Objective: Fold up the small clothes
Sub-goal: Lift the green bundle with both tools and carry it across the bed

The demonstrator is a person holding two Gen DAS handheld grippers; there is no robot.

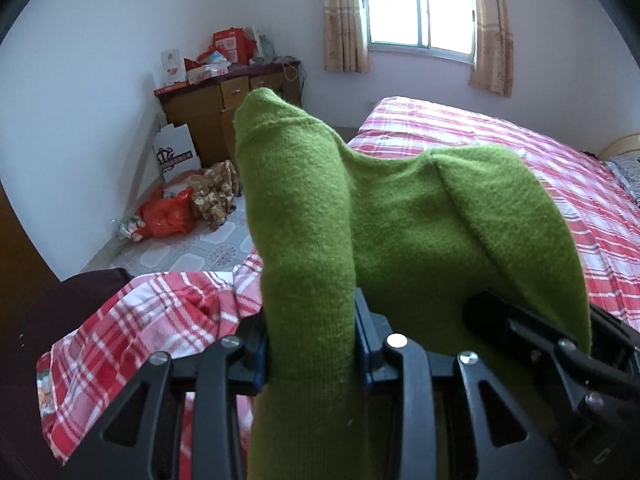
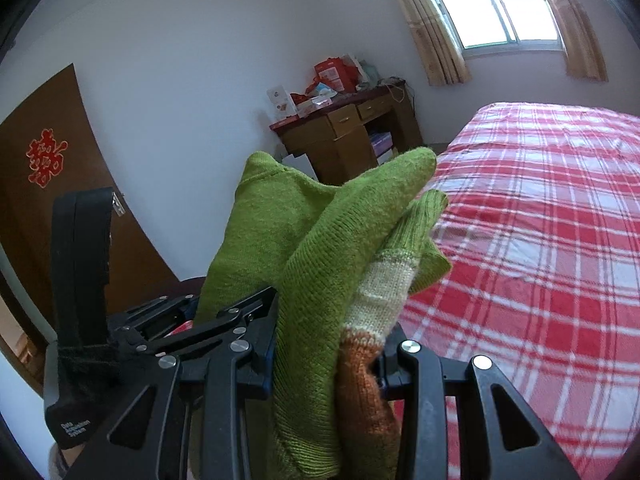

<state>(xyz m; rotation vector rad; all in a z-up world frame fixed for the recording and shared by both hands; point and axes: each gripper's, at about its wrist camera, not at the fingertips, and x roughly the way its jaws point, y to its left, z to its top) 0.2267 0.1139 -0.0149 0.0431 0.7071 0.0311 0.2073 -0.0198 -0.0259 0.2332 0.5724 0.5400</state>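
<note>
The bed lies bare across its whole checked top, out to its far edge and far corner, so that way is free. A green knitted garment bunches up just ahead of both tongs and blocks the view forward. Beyond the bed's foot edge, bags crowd the floor below a cluttered cabinet.

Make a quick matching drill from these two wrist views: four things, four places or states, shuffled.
Things:
1. green knit garment
2. wooden desk
3. red plastic bag
4. red paper cutout

Places or states:
A. on the floor near the wall
B. clamped in both claws, held above the plaid bed
C. stuck on the brown door
D. piled with boxes, against the wall near the window

Pairs: 1-B, 2-D, 3-A, 4-C
</note>
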